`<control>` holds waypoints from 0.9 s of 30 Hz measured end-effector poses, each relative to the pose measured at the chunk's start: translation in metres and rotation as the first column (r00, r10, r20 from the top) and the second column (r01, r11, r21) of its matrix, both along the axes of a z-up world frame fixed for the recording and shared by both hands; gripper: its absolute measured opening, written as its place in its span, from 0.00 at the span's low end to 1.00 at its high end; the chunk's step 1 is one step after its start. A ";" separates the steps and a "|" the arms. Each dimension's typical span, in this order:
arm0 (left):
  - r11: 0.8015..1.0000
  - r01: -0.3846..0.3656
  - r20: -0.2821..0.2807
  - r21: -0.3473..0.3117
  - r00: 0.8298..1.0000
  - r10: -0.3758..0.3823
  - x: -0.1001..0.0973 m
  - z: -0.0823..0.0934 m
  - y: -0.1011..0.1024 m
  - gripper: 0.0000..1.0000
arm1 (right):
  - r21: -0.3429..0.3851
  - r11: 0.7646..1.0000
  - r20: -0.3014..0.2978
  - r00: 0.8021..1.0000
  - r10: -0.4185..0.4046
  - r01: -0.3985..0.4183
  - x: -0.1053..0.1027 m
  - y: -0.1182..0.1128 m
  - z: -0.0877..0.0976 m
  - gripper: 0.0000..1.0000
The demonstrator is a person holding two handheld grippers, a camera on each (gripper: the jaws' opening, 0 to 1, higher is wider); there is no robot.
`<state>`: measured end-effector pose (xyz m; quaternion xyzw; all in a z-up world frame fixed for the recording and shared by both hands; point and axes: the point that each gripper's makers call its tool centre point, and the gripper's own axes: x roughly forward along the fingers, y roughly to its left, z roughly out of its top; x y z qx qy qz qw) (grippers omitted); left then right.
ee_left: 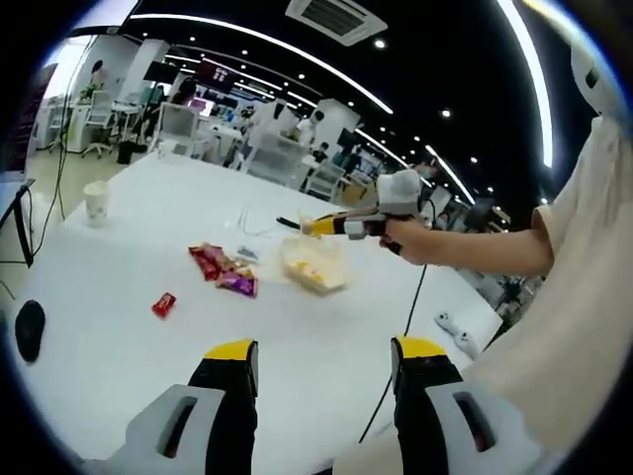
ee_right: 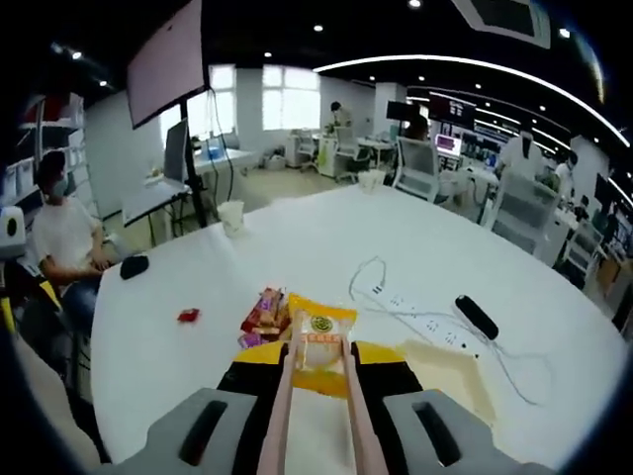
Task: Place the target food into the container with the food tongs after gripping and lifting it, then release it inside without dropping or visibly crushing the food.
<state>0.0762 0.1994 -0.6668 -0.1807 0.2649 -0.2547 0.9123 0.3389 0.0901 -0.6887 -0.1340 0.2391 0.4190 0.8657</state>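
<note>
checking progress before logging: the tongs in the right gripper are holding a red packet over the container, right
Not quite: the packet held in the tongs is yellow-orange, not red, as the right gripper view shows. The small red packet lies apart on the table. The rest stands.

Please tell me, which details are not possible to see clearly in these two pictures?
- Right gripper view: the container is partly behind the right gripper and the tongs, so its contents are hidden.
- Right gripper view: the print on the yellow snack packet in the tongs is too small to read.
- Left gripper view: the right gripper is far; its jaws and tongs blur together above the container.
- Left gripper view: the red wrappers are too small to identify.
</note>
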 end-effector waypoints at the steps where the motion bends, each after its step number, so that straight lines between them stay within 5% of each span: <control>1: 1.000 0.007 0.002 0.002 1.000 -0.007 0.000 0.000 -0.001 0.54 | 0.000 1.000 0.013 1.000 0.005 -0.005 0.000 0.002 0.004 0.25; 27: 1.000 0.005 0.008 -0.013 1.000 -0.005 0.000 0.001 0.000 0.54 | -0.031 0.998 0.056 0.997 -0.055 0.056 0.008 -0.035 0.007 0.22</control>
